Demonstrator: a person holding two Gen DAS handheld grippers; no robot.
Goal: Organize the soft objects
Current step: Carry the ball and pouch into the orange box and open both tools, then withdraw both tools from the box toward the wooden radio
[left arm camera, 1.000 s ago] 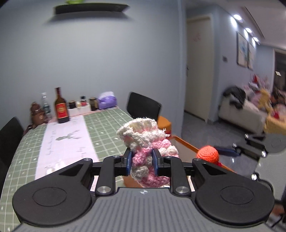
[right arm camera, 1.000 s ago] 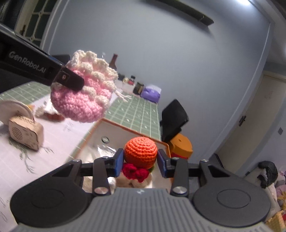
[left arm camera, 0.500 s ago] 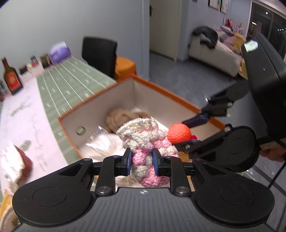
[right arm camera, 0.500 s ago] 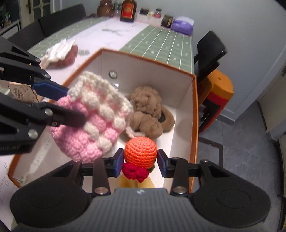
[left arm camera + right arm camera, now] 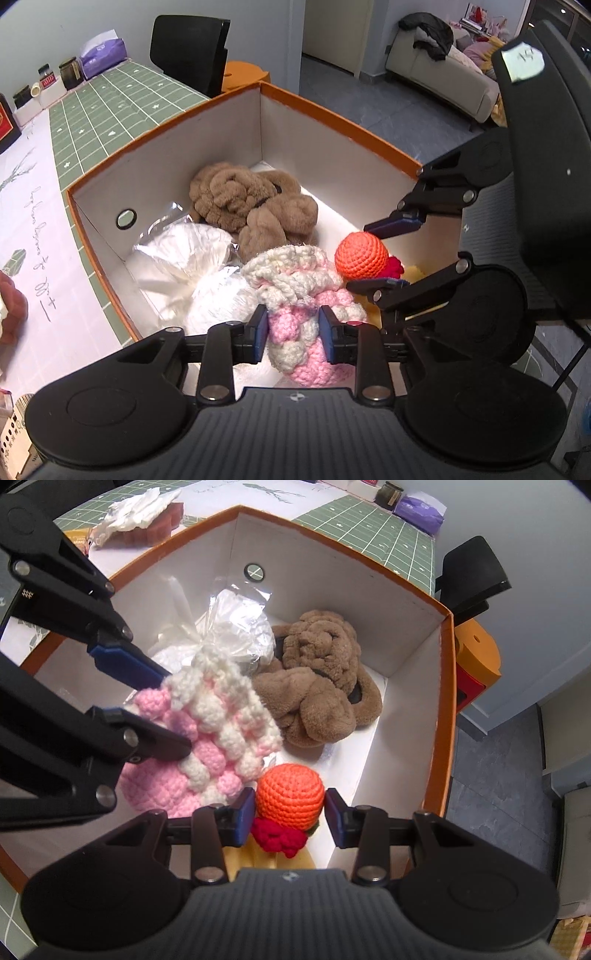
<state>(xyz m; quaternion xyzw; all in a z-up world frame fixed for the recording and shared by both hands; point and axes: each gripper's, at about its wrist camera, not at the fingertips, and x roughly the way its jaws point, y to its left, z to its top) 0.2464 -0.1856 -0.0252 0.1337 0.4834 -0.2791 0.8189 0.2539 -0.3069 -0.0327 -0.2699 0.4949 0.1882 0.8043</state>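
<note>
A pink-and-cream crocheted pouch is held between the blue pads of the left gripper, whose jaws are opening. An orange crocheted ball is gripped by the right gripper. Both are poised inside the orange-rimmed box; a brown plush toy is seen toward its far corner.
</note>
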